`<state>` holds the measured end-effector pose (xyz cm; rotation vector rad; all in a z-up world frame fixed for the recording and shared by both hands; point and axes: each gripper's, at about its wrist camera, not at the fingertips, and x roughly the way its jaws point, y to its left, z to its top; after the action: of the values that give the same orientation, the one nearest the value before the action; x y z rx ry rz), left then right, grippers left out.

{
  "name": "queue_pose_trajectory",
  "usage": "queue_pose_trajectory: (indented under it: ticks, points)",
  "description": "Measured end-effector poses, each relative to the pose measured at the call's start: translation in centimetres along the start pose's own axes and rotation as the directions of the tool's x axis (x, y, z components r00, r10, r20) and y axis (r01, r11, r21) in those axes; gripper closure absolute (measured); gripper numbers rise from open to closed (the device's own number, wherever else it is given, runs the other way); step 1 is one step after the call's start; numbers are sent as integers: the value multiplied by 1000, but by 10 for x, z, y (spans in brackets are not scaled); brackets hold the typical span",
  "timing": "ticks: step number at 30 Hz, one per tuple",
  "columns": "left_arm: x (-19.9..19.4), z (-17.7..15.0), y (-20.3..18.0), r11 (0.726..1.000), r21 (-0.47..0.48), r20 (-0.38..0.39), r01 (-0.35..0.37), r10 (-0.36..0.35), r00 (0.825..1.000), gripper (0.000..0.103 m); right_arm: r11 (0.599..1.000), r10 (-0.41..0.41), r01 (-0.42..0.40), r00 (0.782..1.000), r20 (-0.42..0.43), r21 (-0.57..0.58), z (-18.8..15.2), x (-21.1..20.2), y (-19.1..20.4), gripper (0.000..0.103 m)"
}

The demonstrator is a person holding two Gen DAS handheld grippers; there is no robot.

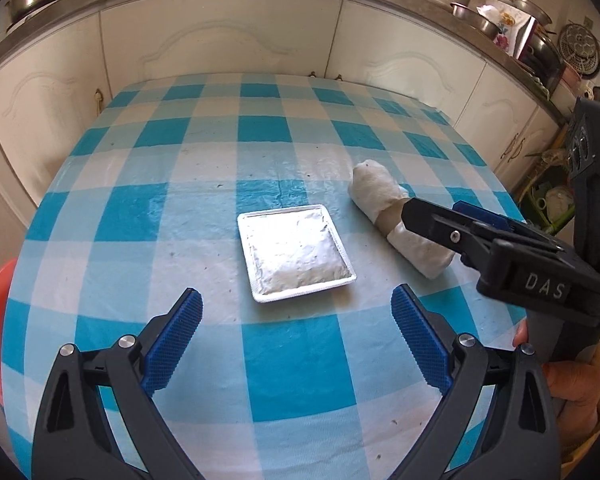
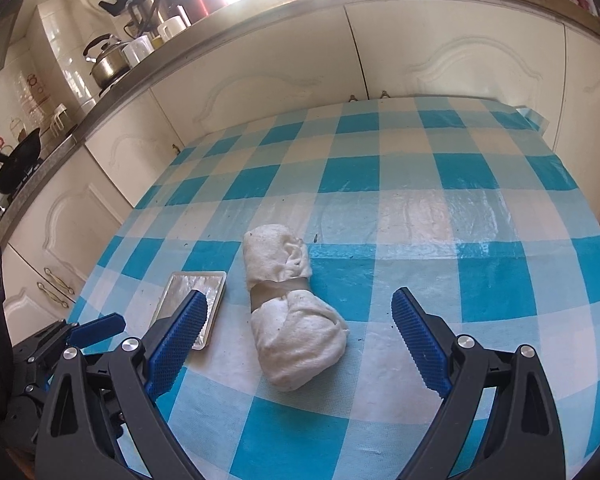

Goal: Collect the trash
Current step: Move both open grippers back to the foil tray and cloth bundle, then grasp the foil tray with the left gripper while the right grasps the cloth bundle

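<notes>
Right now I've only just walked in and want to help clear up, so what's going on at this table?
A person is working with a hand-held gripper in each hand over a blue checked tablecloth. The left hand-held gripper is open, lined up just short of a square foil packet. The right hand-held gripper is also open, straddling a rolled white cloth bundle with a band around its middle. Neither item is gripped yet; both lie on the table.

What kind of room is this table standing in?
Most likely a home kitchen. A worktop with cream cabinet doors runs behind the checked table, with a kettle and a black wok standing on it.
</notes>
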<state>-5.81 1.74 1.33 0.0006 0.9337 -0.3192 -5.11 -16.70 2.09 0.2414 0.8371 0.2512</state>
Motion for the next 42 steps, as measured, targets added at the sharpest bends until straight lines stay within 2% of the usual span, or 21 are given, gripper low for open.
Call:
queue_pose_trajectory:
  ticks: [2,4,6,11,15,18,22,24,27,31,33,36,38,40,42]
  points:
    - [5,2,-2,1000,8,-1,5,-5,1000,7,1000,-5,5,1000,-4,-4,0,1,-1,11]
    - [10,5,-2,1000,10,0,-1,1,1000,7,1000,-6,6,1000,-11,-3,0,3,-2,24]
    - [13,8,-2,1000,10,1,-5,5,1000,7,1000,-6,6,1000,-26,0,0,6,-4,28]
    - [20,14,-1,1000,3,2,1,-1,1000,7,1000,-7,6,999,-33,-7,-2,8,-3,33]
    - [26,17,-2,1000,12,-9,2,-2,1000,7,1000,-2,2,999,-43,-2,-2,11,-4,42]
    - [29,19,-4,1000,15,-11,8,-8,1000,8,1000,8,-8,999,-46,5,-2,11,-5,43]
    - [32,21,-4,1000,19,-7,-12,12,1000,18,999,29,-28,998,-51,16,-1,12,-7,49]
    - [31,23,-4,999,21,-5,-25,25,1000,28,999,37,-36,998,-54,21,-1,12,-7,49]
    - [30,22,-1,999,14,0,-39,39,999,36,999,37,-36,998,-54,21,-1,13,-7,49]
    - [29,22,1,999,5,5,-38,38,999,38,999,32,-32,998,-55,19,-1,13,-6,49]
    - [28,22,4,999,-13,11,-34,34,999,48,999,29,-28,998,-56,19,-1,15,-6,46]
    - [26,23,11,999,-43,12,-19,19,1000,57,999,24,-22,998,-54,24,0,14,-7,42]
    - [25,22,15,998,-55,13,-19,20,1000,58,999,24,-23,998,-54,25,0,14,-7,39]
    - [23,21,16,998,-56,7,-15,16,1000,57,1000,17,-16,998,-53,21,0,14,-6,29]
    - [21,18,15,999,-51,0,-2,2,1000,49,999,13,-11,999,-47,33,1,14,-8,27]
